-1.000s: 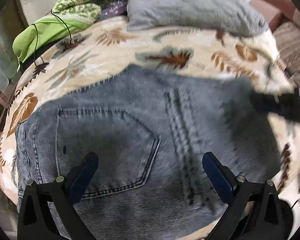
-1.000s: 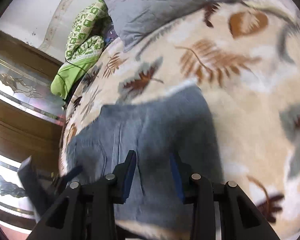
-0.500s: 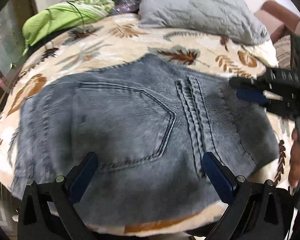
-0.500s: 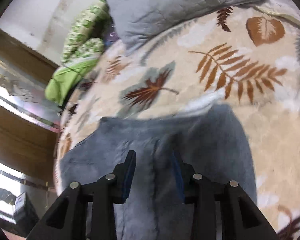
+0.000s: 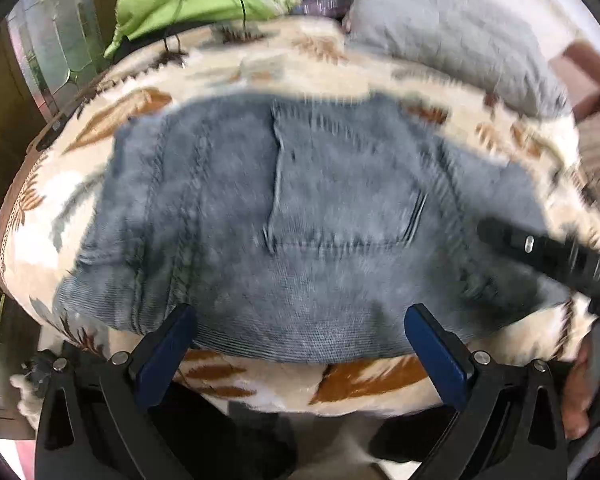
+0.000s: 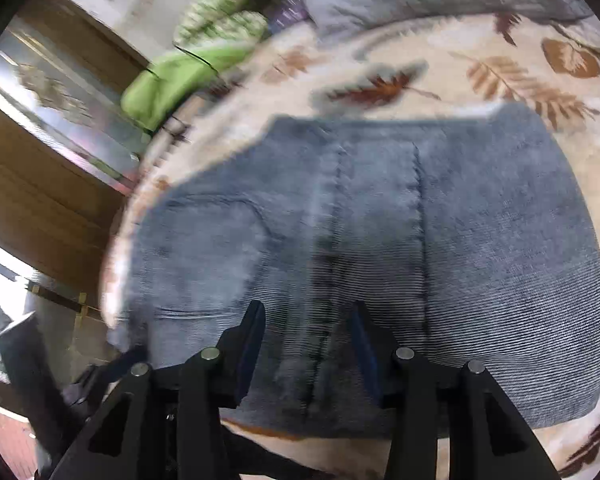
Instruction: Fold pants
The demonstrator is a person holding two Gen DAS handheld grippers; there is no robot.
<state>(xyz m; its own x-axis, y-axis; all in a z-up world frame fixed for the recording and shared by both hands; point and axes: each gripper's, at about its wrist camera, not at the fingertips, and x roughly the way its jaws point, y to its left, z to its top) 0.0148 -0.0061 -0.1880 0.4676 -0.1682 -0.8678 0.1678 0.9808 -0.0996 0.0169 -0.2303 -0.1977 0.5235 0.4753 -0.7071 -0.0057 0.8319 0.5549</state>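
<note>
Leaf-printed bedding (image 5: 340,76) covers the bed in my left wrist view, with a grey pillow (image 5: 452,24) at the far right and a green bundle of cloth (image 5: 188,4) at the far left. My jeans (image 5: 300,208) lie on the bedding as a compact folded block, back pocket (image 5: 340,184) facing up, their near edge just short of the bed's near edge. My left tongs (image 5: 312,344) stand wide open over that near edge, nothing between the blue pads (image 5: 168,344), and no denim pinched. At the right, the black body of my right tongs (image 5: 548,252) reaches in over the denim.

Wooden panelling (image 6: 48,184) runs down the left of my right wrist view, beside the bed. The jeans (image 6: 380,240) fill the middle, the seat seam (image 6: 332,240) running away from me. My right tongs (image 6: 306,344) are about half open and have just been opening; the seam shows between the fingers, but the pads do not press on it, so I hold nothing.

I judge the fold largely done and both tools letting go. Next I would check that the edges line up, and smooth or square the block if any layer sticks out.
</note>
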